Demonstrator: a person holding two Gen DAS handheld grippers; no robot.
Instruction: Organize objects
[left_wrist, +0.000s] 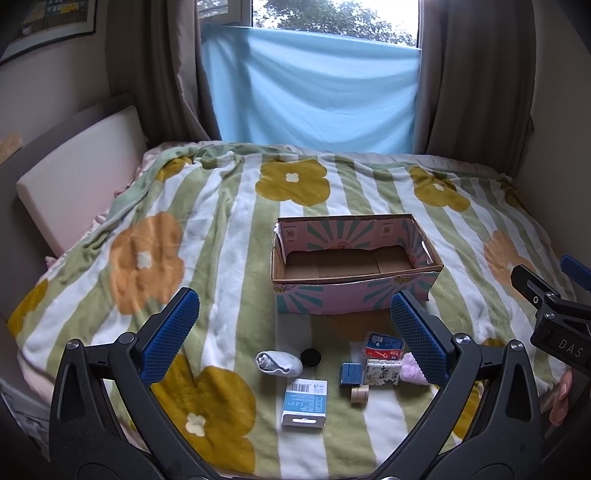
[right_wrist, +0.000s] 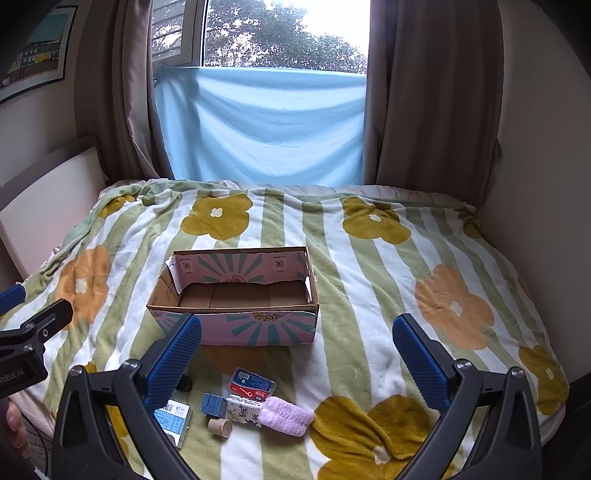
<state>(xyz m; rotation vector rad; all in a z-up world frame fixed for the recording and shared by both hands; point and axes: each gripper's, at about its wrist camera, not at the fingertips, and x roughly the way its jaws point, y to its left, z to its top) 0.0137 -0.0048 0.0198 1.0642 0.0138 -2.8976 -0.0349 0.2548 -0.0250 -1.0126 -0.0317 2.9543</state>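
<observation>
An open cardboard box (left_wrist: 354, 291) (right_wrist: 236, 325), pink with teal rays and with nothing showing inside, stands mid-bed. In front of it lie a rolled white sock (left_wrist: 279, 363), a black round cap (left_wrist: 310, 357), a blue-white carton (left_wrist: 305, 402) (right_wrist: 173, 419), a small blue box (left_wrist: 350, 373) (right_wrist: 213, 403), a tape roll (left_wrist: 359, 394) (right_wrist: 220, 427), a red-blue floss case (left_wrist: 382, 346) (right_wrist: 252, 384), a patterned tissue pack (left_wrist: 382, 373) (right_wrist: 243, 409) and a pink cloth roll (left_wrist: 413, 371) (right_wrist: 286, 415). My left gripper (left_wrist: 295, 332) and right gripper (right_wrist: 297, 358) hover open and empty above them.
The bed carries a green-striped flower blanket (left_wrist: 229, 229) (right_wrist: 369, 280). A white headboard cushion (left_wrist: 74, 173) is at left, and a blue cloth (left_wrist: 314, 92) and brown curtains (right_wrist: 436, 92) cover the window wall behind. The other gripper shows at each view's side edge.
</observation>
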